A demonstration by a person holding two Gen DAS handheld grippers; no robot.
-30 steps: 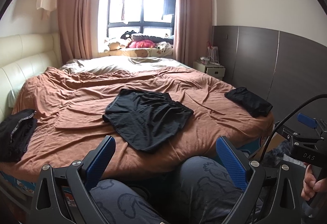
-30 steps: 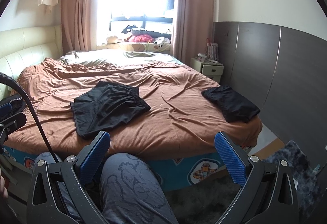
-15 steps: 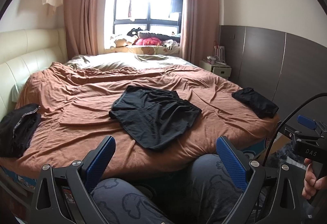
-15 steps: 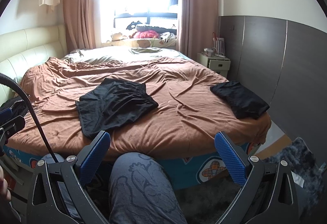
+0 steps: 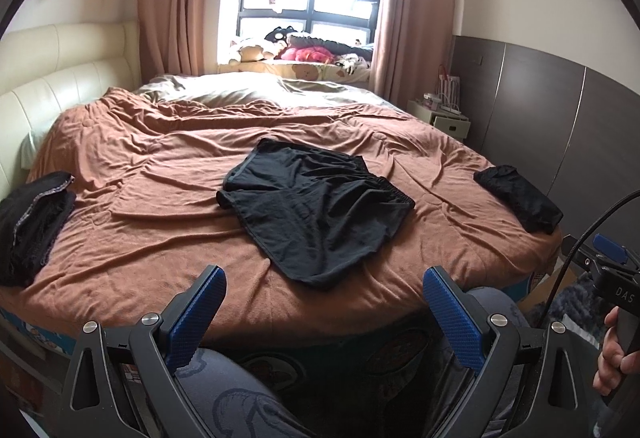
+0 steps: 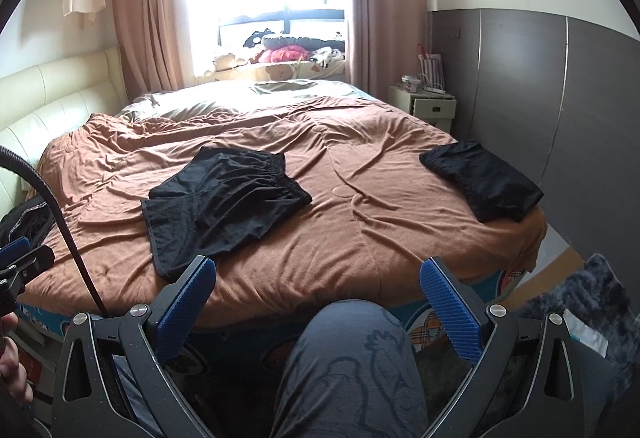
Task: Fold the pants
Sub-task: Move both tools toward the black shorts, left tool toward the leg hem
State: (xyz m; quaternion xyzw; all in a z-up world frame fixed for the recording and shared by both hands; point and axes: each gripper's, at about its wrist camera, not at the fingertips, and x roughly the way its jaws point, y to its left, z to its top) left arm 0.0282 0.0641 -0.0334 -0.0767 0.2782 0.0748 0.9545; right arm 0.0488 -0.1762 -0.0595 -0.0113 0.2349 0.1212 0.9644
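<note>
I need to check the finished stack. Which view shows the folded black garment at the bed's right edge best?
The right wrist view: the folded black garment appears larger and fully visible. The left wrist view shows it smaller, near the frame's edge.

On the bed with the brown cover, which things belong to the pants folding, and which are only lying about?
For the job:
- unfolded black fabric shorts, spread mid-bed
- left gripper, open
- right gripper, open

Lying about:
- folded black garment, right edge
- black clothing pile, left edge
- plush toys on the windowsill
- cream nightstand
</note>
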